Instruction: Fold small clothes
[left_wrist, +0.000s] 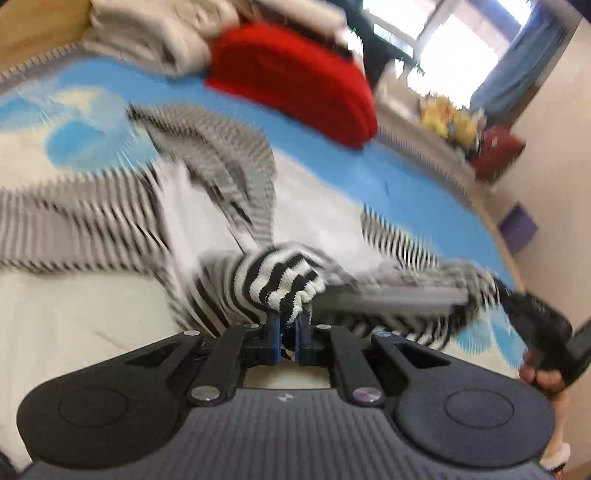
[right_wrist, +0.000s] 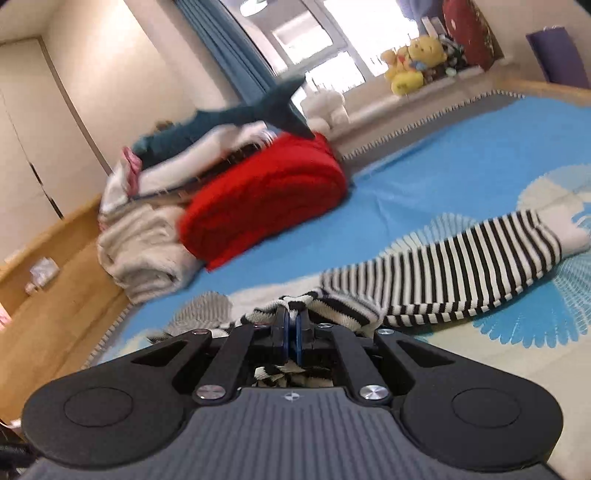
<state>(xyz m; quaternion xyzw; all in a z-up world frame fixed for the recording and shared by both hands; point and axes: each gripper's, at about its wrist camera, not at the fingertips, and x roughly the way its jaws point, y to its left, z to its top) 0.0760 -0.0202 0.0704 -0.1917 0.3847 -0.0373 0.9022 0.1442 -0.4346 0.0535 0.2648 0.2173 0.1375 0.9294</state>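
striped garment (right_wrist: 461, 266) sprawls on the blue bedspread (right_wrist: 443, 155), one sleeve running long toward the far right. we hold it with both: left gripper (left_wrist: 290, 325) and right gripper (right_wrist: 291, 321) each clamped tight on bunched fabric, likely to lift an edge for folding.

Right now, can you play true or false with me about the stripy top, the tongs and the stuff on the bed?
1. Both tongs pinch the stripy top. True: the left tongs and the right tongs each have striped cloth between their fingers.
2. The folded blanket is green. False: it is red.
3. The bed cover is blue and cream. True.
4. The yellow soft toys sit on the red blanket. False: they sit far off by the window.
5. A toy shark lies on the pile behind the blanket. True.
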